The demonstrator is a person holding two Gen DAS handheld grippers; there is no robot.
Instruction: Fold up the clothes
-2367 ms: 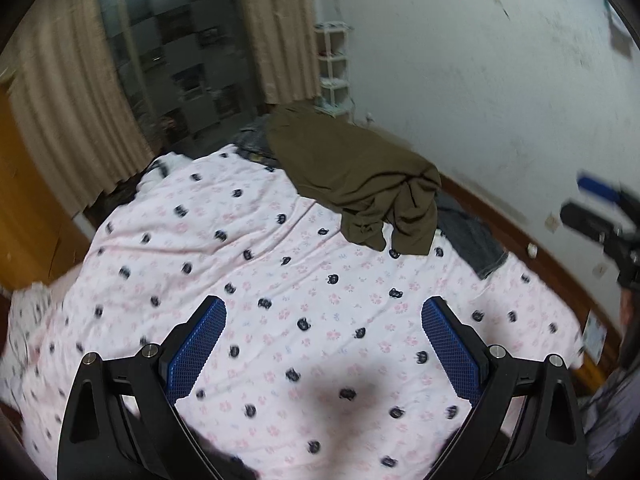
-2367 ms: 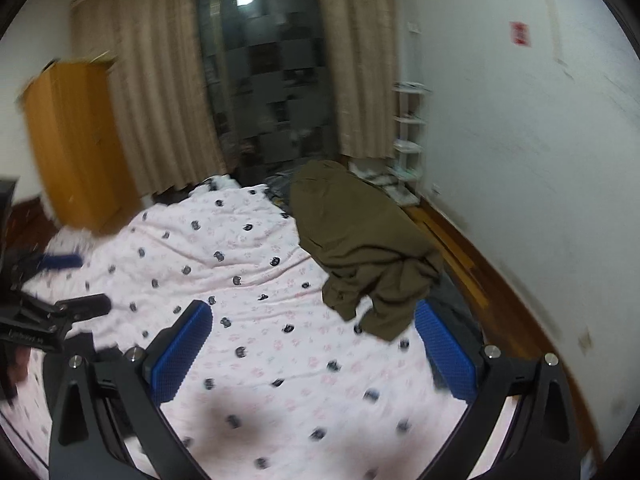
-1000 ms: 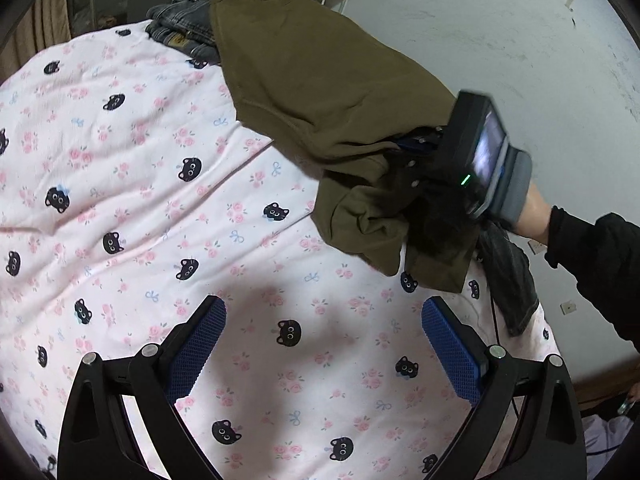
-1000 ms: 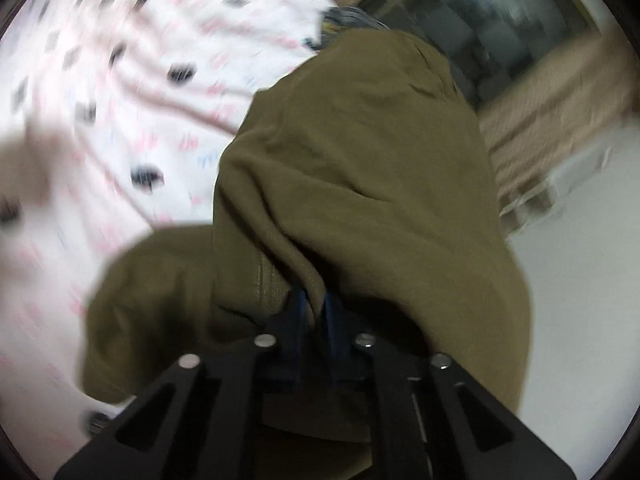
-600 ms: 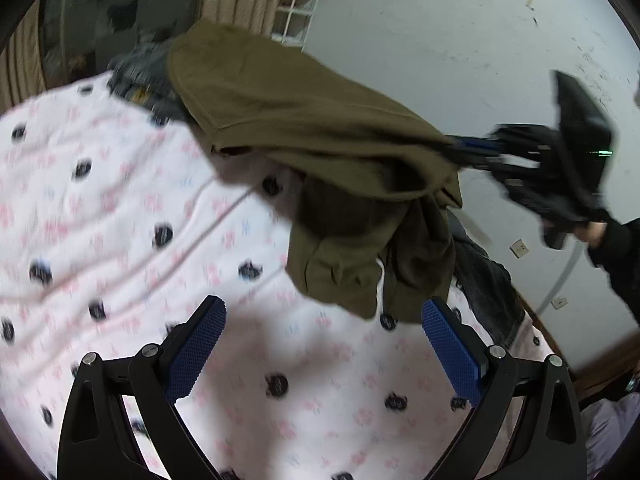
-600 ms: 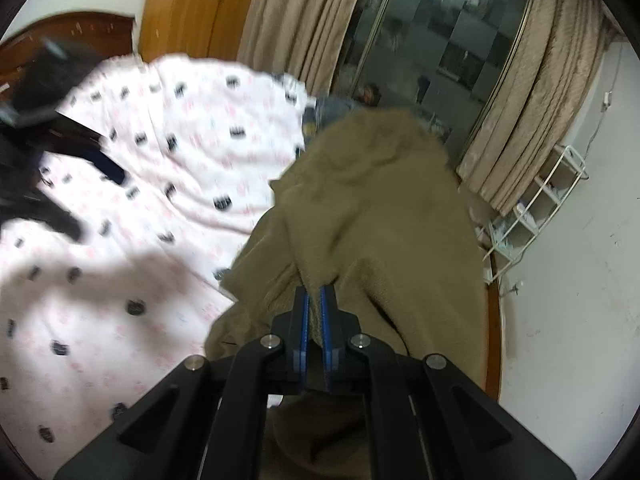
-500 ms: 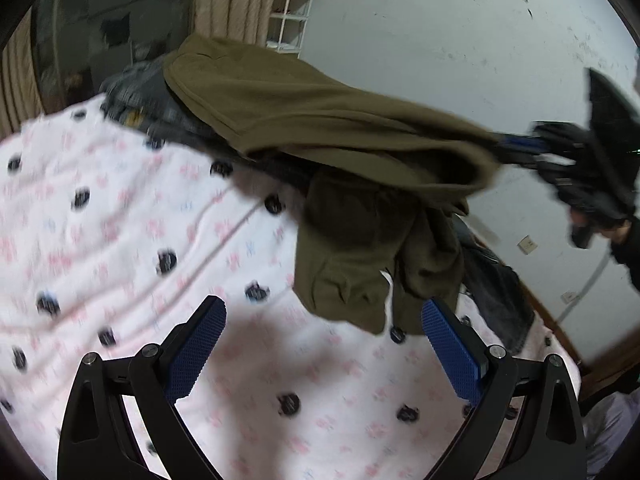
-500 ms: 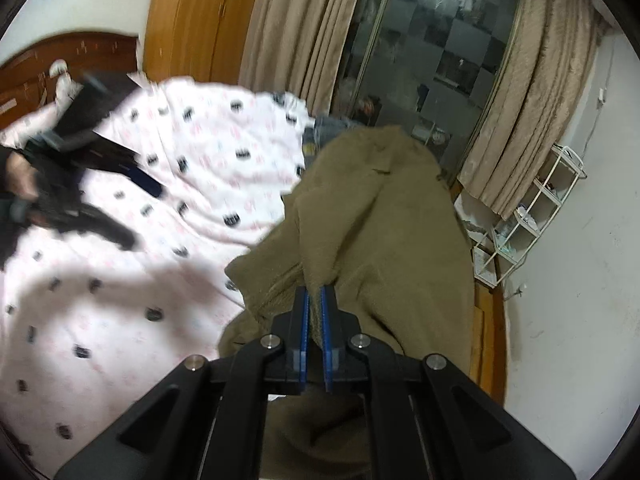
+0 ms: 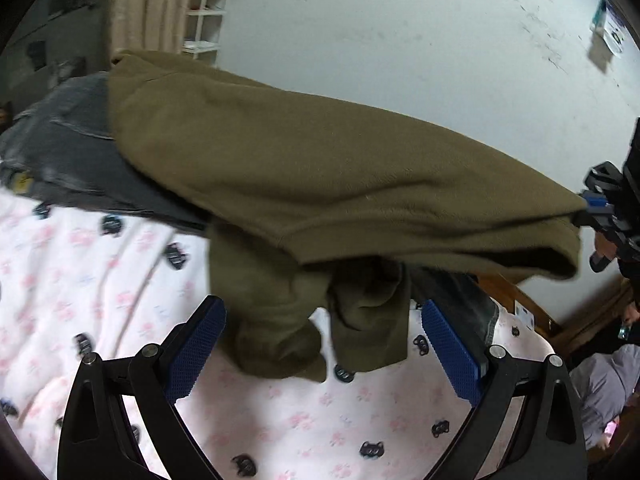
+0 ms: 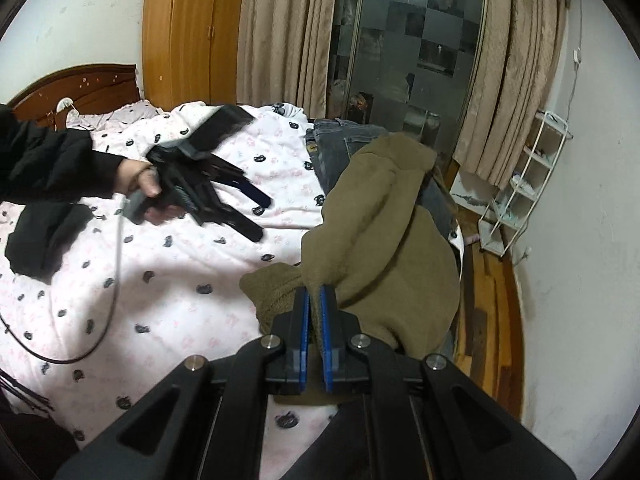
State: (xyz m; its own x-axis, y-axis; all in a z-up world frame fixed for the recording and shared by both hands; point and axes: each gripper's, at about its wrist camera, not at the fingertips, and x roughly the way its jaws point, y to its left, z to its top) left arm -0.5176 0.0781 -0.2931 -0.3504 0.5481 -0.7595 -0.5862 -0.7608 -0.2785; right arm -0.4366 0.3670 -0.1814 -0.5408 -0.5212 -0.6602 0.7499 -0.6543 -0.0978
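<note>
An olive green garment hangs stretched above the bed, one end still lying on the jeans. My right gripper is shut on a bunched edge of the olive garment, and it shows at the far right of the left wrist view as the right gripper. Two loose olive ends dangle down in front of my left gripper, which stands wide open; its pads touch no cloth. A hand holds the left gripper over the bed in the right wrist view.
The bed has a white sheet with pink flowers and black cat faces. A black garment lies at its left. Jeans lie at the far side. A wardrobe, curtains, a white wire shelf and wooden floor surround it.
My right gripper has risen with the olive garment, pulling it off the bed and stretching it out. My left gripper has moved in close under the dangling ends and stays open.
</note>
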